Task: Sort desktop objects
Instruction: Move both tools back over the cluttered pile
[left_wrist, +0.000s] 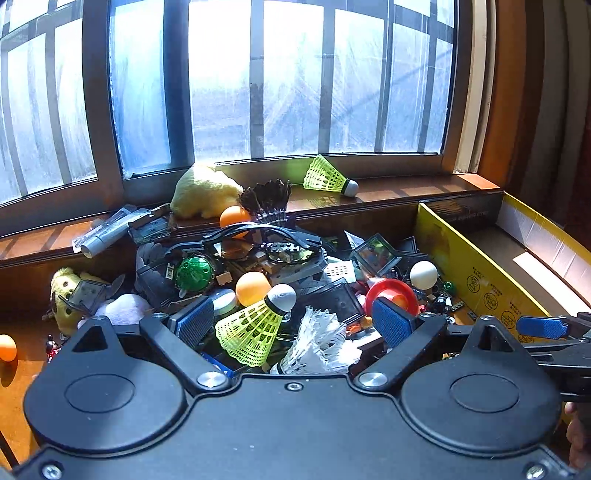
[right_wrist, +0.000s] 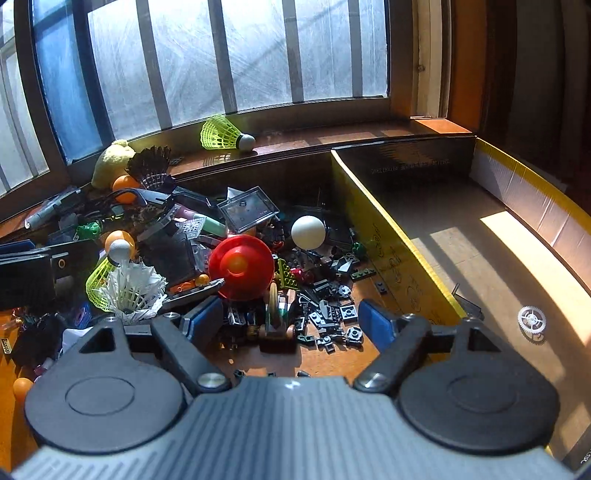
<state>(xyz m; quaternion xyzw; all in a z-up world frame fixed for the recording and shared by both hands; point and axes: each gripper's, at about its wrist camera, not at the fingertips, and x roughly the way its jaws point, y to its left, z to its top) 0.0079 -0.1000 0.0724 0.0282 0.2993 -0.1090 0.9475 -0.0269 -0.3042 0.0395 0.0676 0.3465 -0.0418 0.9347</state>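
Shuttlecocks first: neon-yellow shuttlecock (left_wrist: 255, 328) and white feather shuttlecock (left_wrist: 317, 345) lie tipped over in the gap framed by the left gripper (left_wrist: 291, 323) fingers, both below pad height, nothing touching them. Left fingers wide apart, empty. Both very light; the plastic skirt springs back, the feathers crush, so I'd pinch at the cork head, gently. Right gripper (right_wrist: 290, 325) fingers also spread, jaws still opening, empty; between them a small wheeled brick model (right_wrist: 275, 325) amid loose grey brick parts (right_wrist: 332, 321) on the surface. Parts are hard, tiny and slick, so take them across flat sides; the model may shed parts if squeezed. Next out, red disc (right_wrist: 240, 267), rigid, edge grip likely best. Orange ball (left_wrist: 252, 288) and white ball (right_wrist: 308, 232) are light, smooth and will roll away; needs a centred grip. Cardboard box (right_wrist: 424, 251) to the right, well apart from the pile, holds only a small gear (right_wrist: 532, 321). Farthest: second yellow shuttlecock (right_wrist: 225, 134) and yellow plush toy (left_wrist: 203, 190) on the window ledge (right_wrist: 332, 136), out of reach from here.
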